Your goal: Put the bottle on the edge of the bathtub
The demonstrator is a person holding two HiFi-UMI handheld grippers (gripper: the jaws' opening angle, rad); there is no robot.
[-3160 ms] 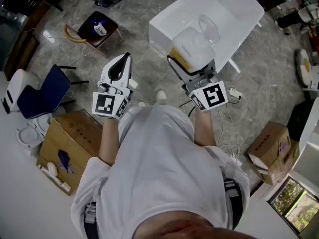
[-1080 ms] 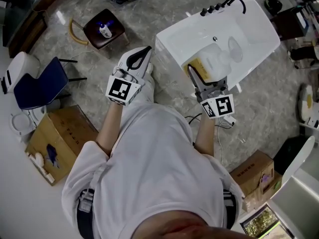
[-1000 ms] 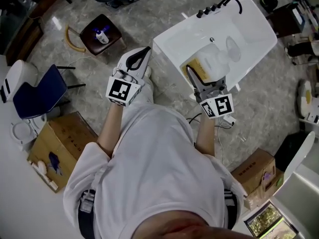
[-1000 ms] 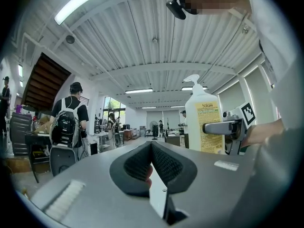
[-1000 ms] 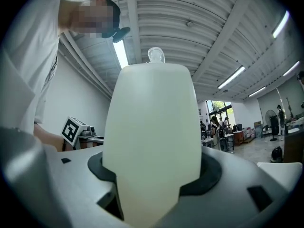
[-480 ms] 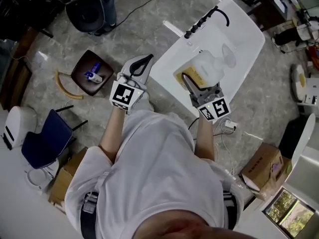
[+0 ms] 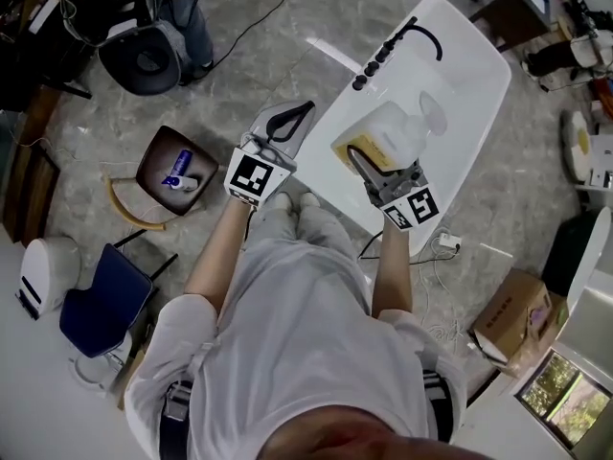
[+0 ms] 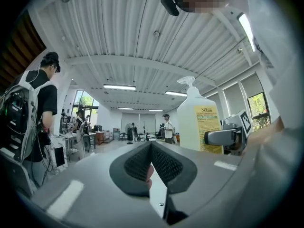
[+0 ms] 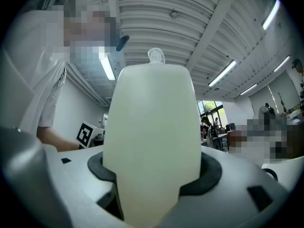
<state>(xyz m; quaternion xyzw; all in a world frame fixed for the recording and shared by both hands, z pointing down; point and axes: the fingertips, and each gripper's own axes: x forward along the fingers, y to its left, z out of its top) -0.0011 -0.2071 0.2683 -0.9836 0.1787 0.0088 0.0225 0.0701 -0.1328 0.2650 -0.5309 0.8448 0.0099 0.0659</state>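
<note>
A large white pump bottle [image 7: 388, 134] with a yellow label is clamped in my right gripper [image 7: 376, 157], whose jaws are shut on its body. In the head view it hangs over the near part of the white bathtub [image 7: 460, 75]. The bottle [image 9: 152, 137] fills the middle of the right gripper view, with the right gripper [image 9: 152, 177] gripping both its sides. My left gripper [image 7: 287, 120] is beside the tub's left rim, shut and holding nothing. In the left gripper view its pads [image 8: 152, 163] meet, and the bottle [image 8: 198, 120] shows at the right.
A black faucet with knobs [image 7: 397, 41] sits on the tub's far-left rim. A brown stool [image 7: 172, 171] carrying a small blue-and-white bottle stands at the left. A blue chair [image 7: 96, 305], cardboard box [image 7: 517, 319] and floor cables [image 7: 442, 245] lie around. A person [image 8: 33, 113] stands nearby.
The view has closed in on the bathtub, and the bottle in my right gripper is now over its near part. Both grippers keep the same state.
</note>
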